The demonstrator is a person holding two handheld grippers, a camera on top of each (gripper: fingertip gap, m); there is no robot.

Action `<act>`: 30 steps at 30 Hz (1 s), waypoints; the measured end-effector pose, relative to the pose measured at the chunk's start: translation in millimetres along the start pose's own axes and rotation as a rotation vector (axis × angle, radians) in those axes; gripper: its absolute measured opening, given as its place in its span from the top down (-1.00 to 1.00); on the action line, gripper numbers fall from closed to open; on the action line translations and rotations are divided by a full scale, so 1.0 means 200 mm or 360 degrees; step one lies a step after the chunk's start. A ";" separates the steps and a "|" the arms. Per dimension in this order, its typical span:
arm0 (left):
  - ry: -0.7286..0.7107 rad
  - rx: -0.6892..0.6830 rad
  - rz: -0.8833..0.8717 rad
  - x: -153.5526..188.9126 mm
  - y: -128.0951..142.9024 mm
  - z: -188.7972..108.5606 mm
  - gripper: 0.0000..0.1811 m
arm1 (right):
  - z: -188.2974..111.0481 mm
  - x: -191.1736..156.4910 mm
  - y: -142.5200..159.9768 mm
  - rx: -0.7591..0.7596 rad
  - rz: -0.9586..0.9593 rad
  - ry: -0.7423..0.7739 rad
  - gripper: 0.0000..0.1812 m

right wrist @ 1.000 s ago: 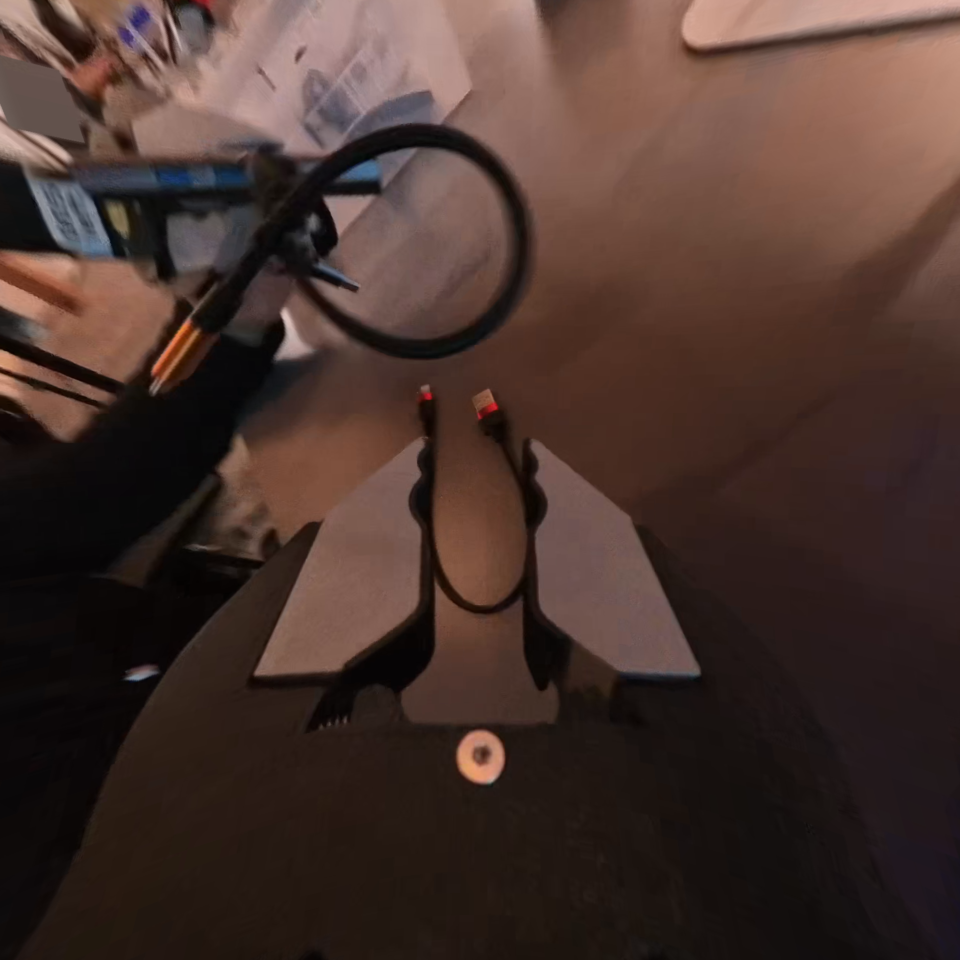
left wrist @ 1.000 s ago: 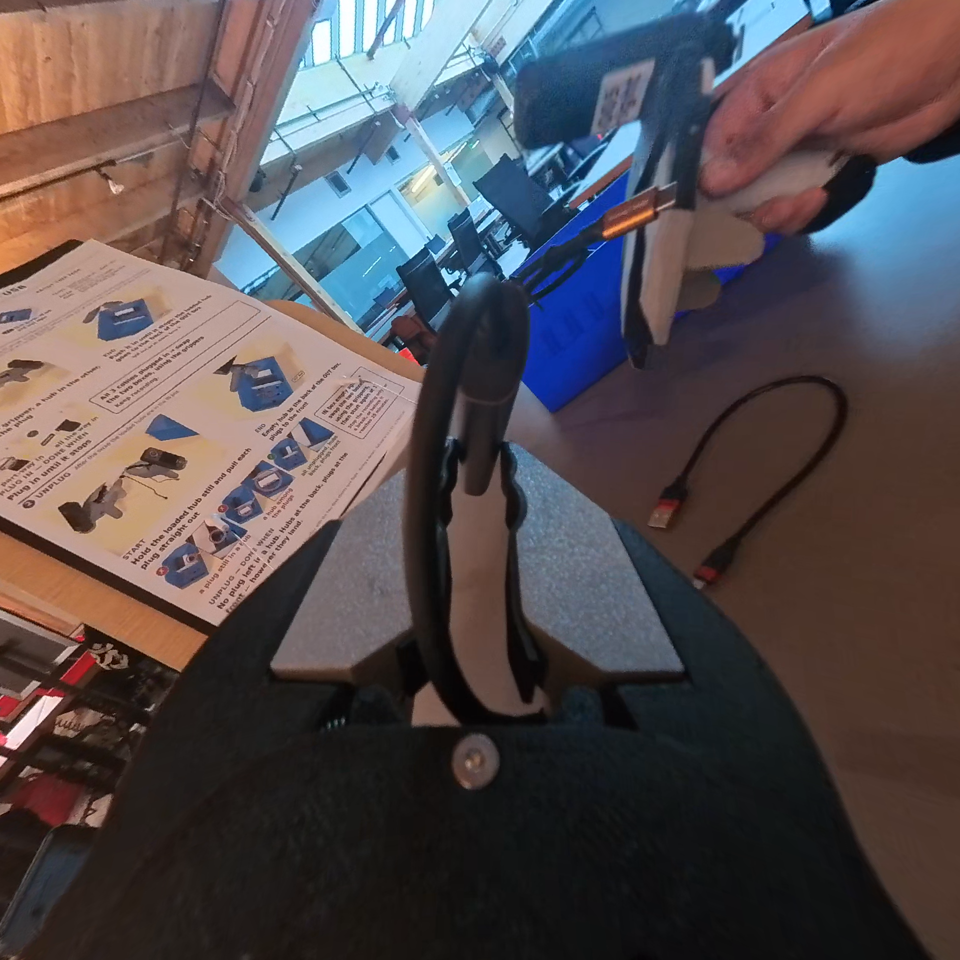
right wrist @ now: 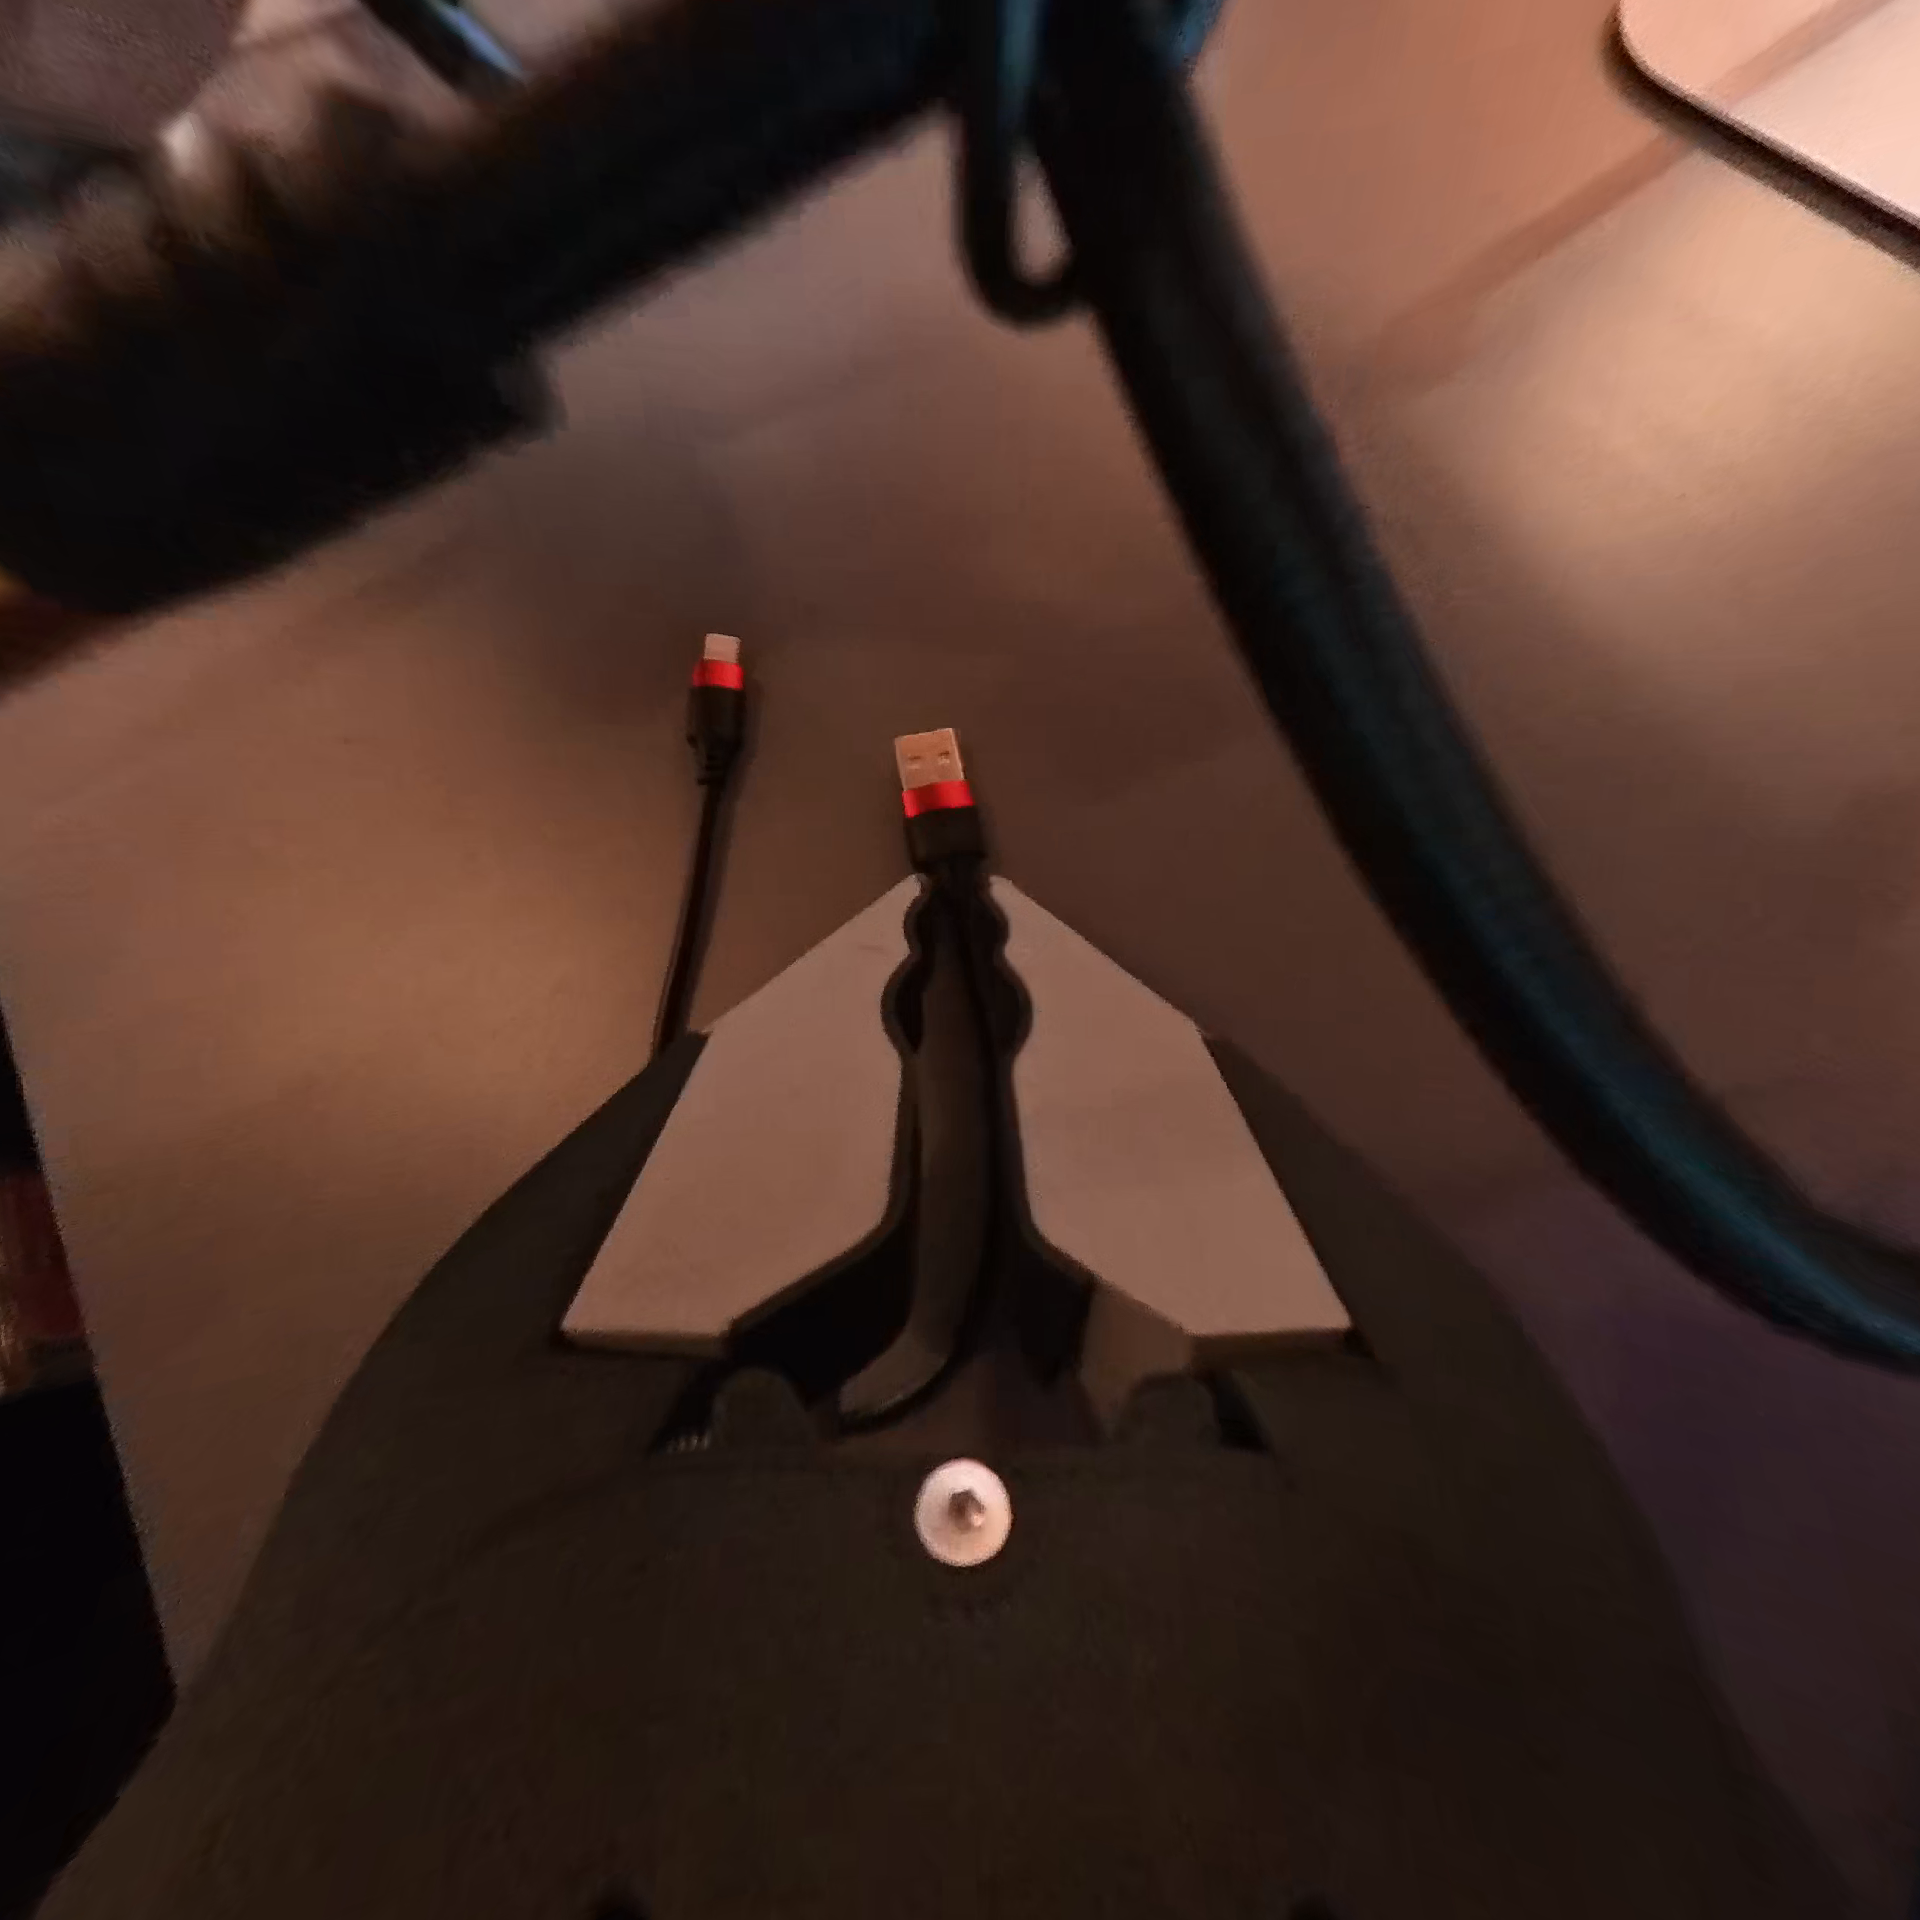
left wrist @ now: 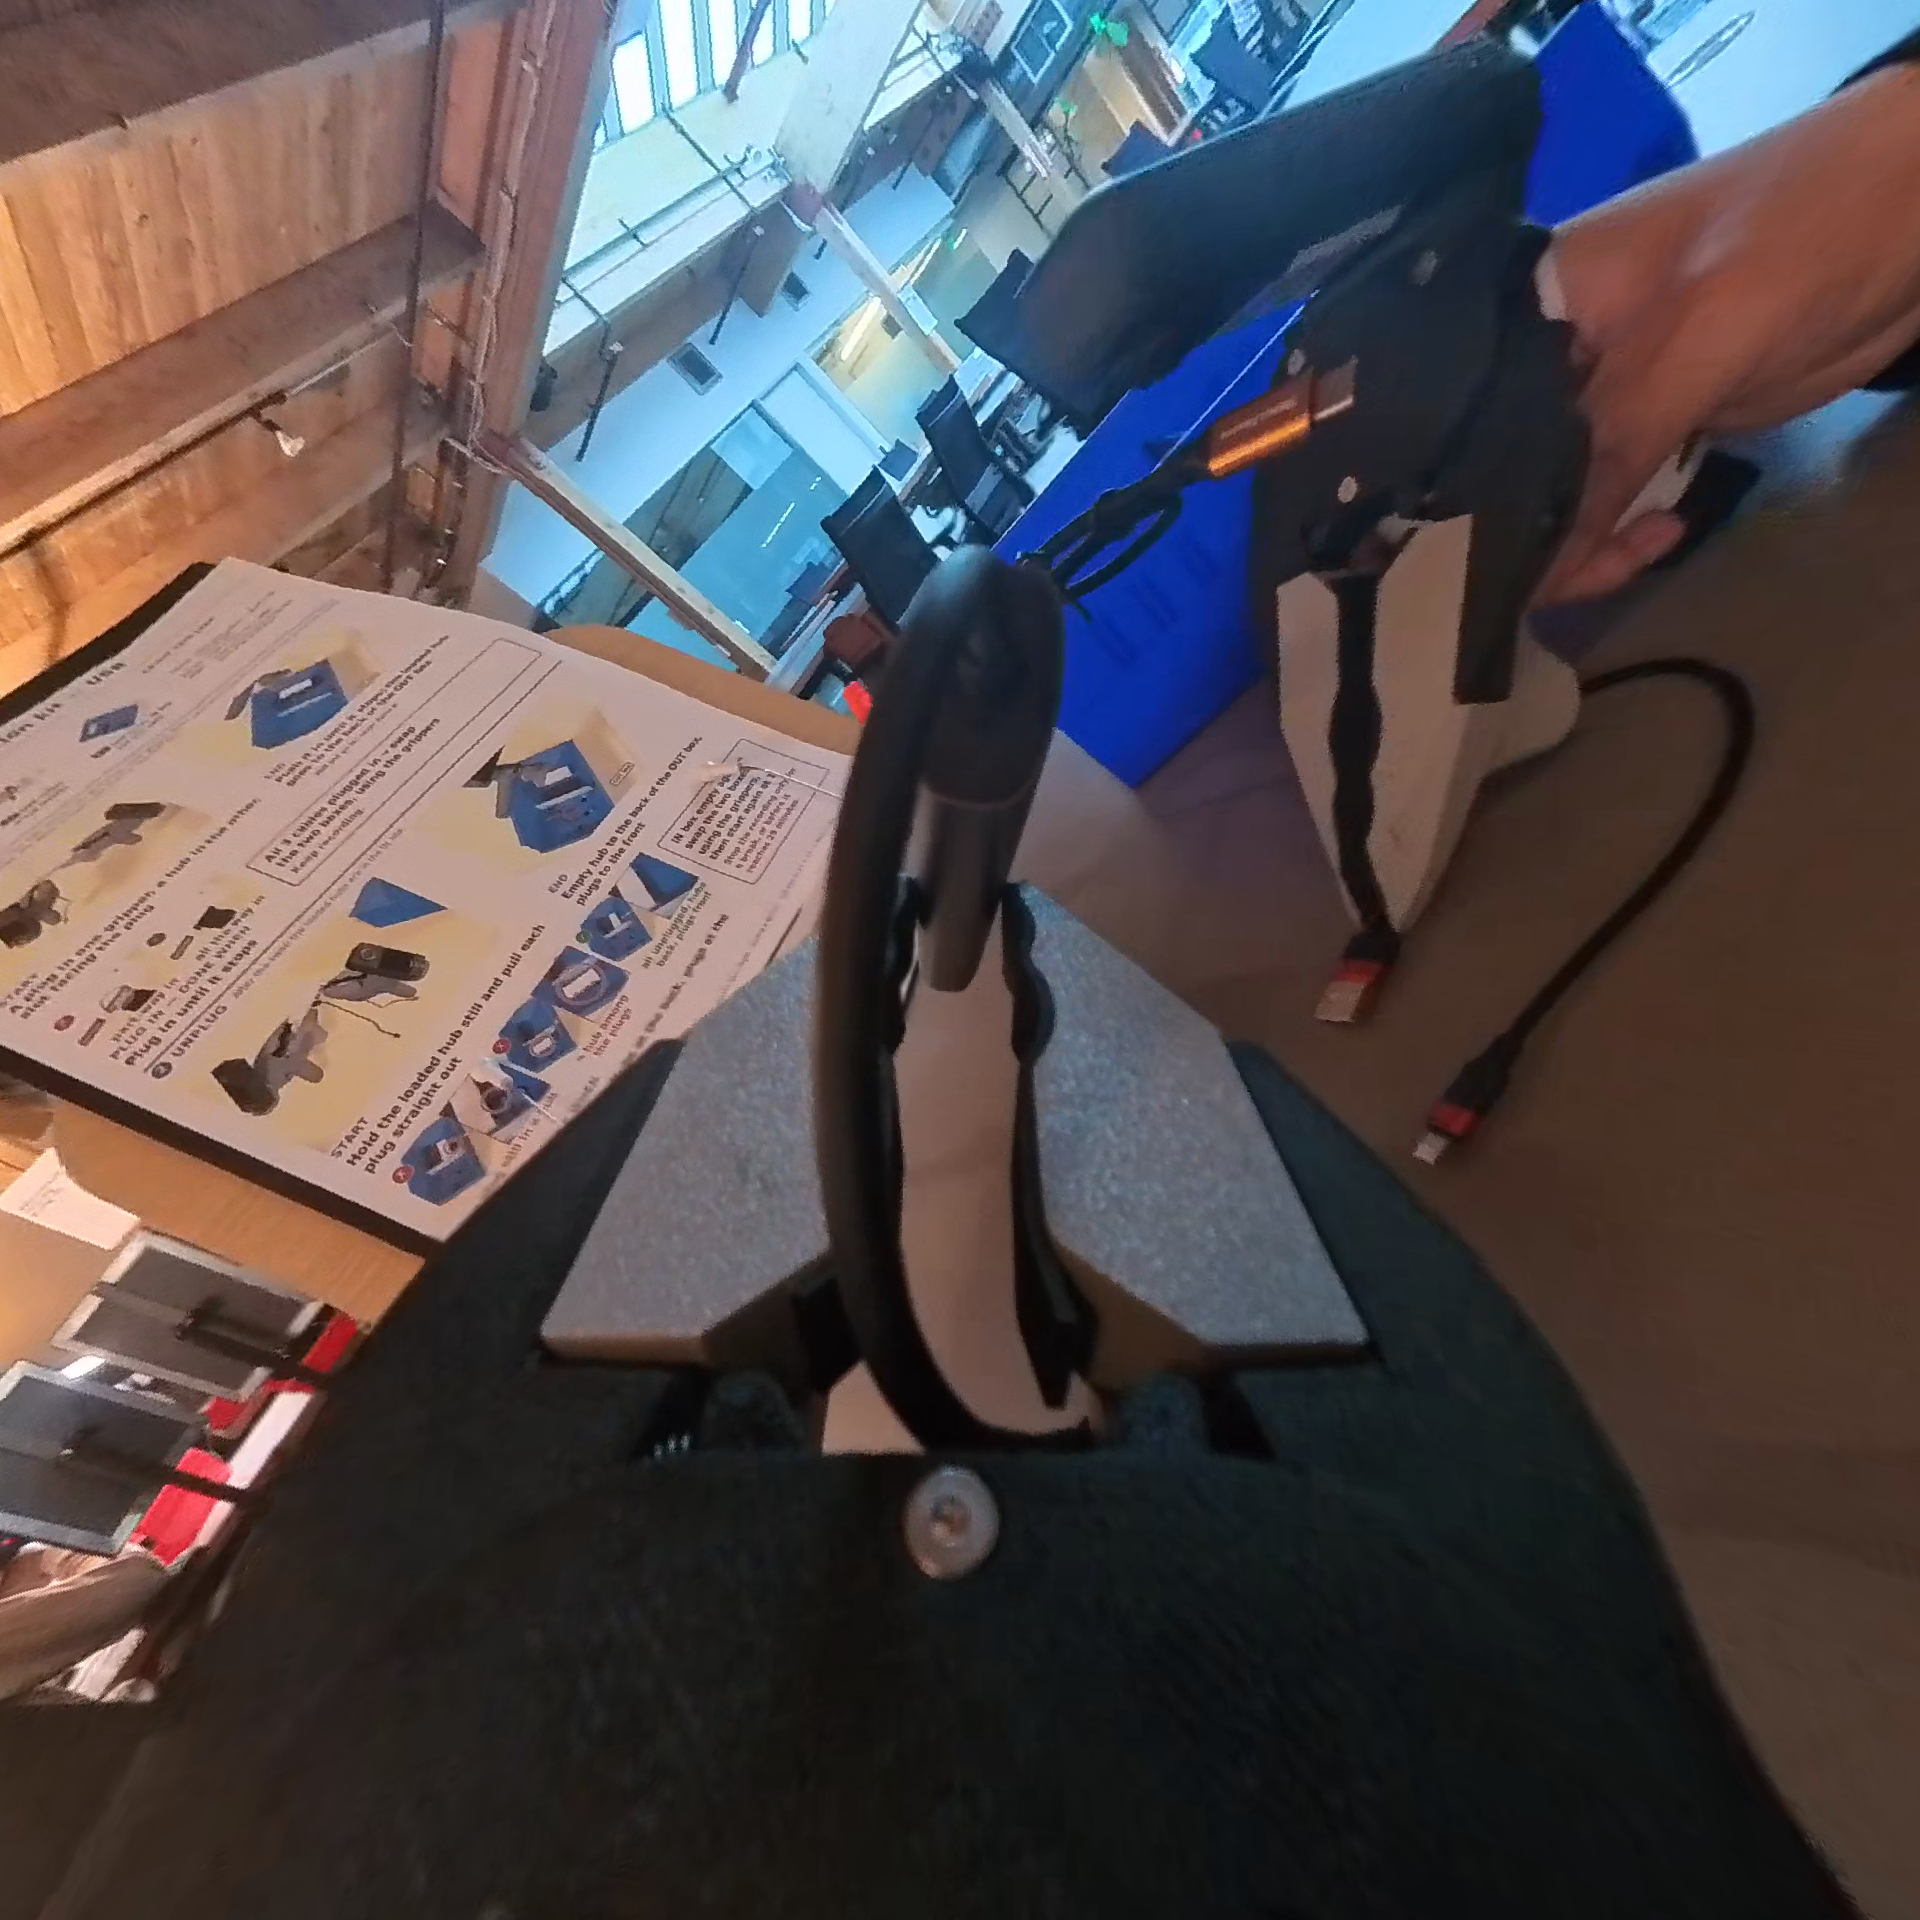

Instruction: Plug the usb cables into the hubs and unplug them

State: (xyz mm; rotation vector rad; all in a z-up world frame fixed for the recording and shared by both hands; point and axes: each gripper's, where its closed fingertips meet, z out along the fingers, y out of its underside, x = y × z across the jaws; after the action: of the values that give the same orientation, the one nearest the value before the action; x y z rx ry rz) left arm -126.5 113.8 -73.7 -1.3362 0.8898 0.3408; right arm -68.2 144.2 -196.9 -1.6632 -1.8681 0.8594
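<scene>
My left gripper (left wrist: pixel 961 904) is shut on a slim dark grey hub (left wrist: pixel 977 790), holding it upright. The hub's thick black cable (left wrist: pixel 857 987) loops down between the fingers. My right gripper (right wrist: pixel 951 883) is low over the brown table (right wrist: pixel 416 883), shut on a black USB cable with red collars just behind its USB-A plug (right wrist: pixel 935 774). The cable's small plug (right wrist: pixel 717 675) lies on the table to the left. In the left wrist view the right gripper (left wrist: pixel 1371 914) points down at the table with the USB-A plug (left wrist: pixel 1356 977) under its tip and a hand (left wrist: pixel 1714 312) on it.
A printed instruction sheet (left wrist: pixel 364 883) lies to the left. A blue box (left wrist: pixel 1143 644) stands behind the right gripper. The hub's cable loop (right wrist: pixel 1403 727) hangs blurred across the right wrist view. A pale flat object (right wrist: pixel 1787 114) sits at the far right. My hands' fingertips stand some 15 cm from each other.
My right gripper has come down from mid-air to the table and closed on the red-collared cable behind its USB-A plug. My left gripper still holds the hub, little moved.
</scene>
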 end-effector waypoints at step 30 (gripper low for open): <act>-0.0008 -0.0191 0.0642 0.17 0.00 0.08 0.83 | -0.66 -0.39 -0.05 0.0027 -0.0322 -0.0322 0.98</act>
State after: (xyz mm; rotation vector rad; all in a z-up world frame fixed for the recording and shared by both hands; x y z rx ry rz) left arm -98.6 118.6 -98.3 -1.2583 1.1496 0.7188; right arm 31.2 84.3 -95.2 -1.3906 -2.1151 0.9844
